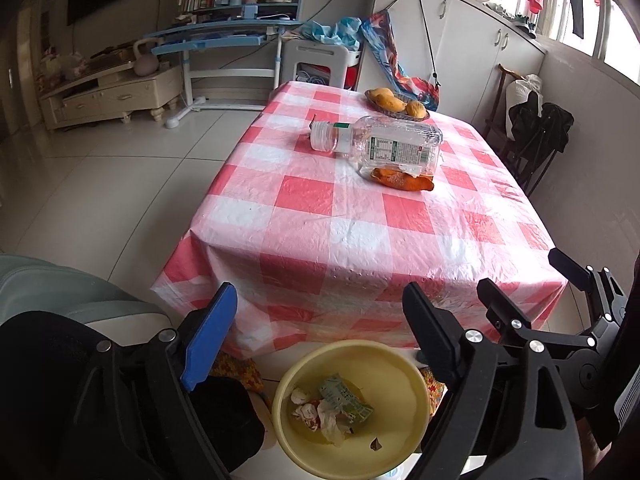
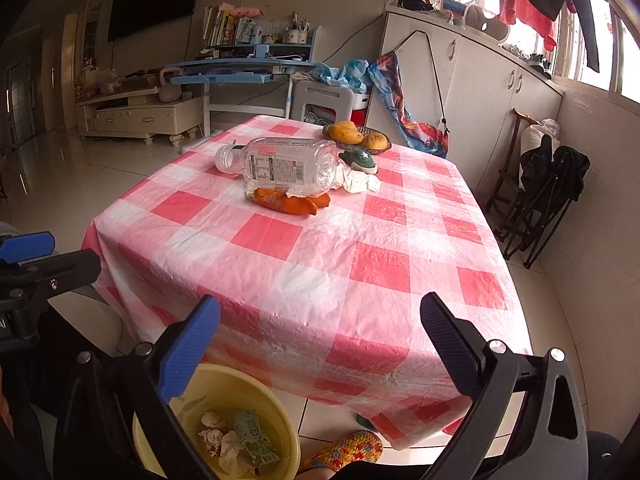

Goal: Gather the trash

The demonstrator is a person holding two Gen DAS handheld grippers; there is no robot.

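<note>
**A:** So, how do the grippers stand?

**B:** The left gripper (image 1: 320, 332) is spread wide with nothing between its jaws, hanging over the yellow basin (image 1: 394, 376) on the floor, just off the desk's near edge. The right gripper (image 2: 320, 344) is spread as wide, also empty, above the near edge of the desk (image 2: 360, 280), with the basin (image 2: 276, 408) below its blue finger.

**A:** What is in the basin?

**B:** Crumpled white paper (image 1: 328, 420) and a pale green printed wrapper (image 1: 344, 398), lying together on the bottom, plus a small dark scrap (image 1: 376, 445) apart from them.

**A:** And on the desk?

**B:** Toward the far edge, a clear plastic bottle (image 2: 288, 166) lies on its side, its cap end toward the left edge. An orange peel (image 2: 292, 200) lies just in front of it, touching or partly under it. A crumpled white tissue (image 2: 360, 182) sits at the bottle's base, with a dark green object (image 2: 360, 159) just behind that; I cannot tell what it is.

**A:** Anything farther back?

**B:** A shallow dish of mangoes (image 2: 358, 134) near the far right corner. A foot in a colourful crocheted slipper (image 2: 344, 450) rests on the floor beside the basin.
</note>
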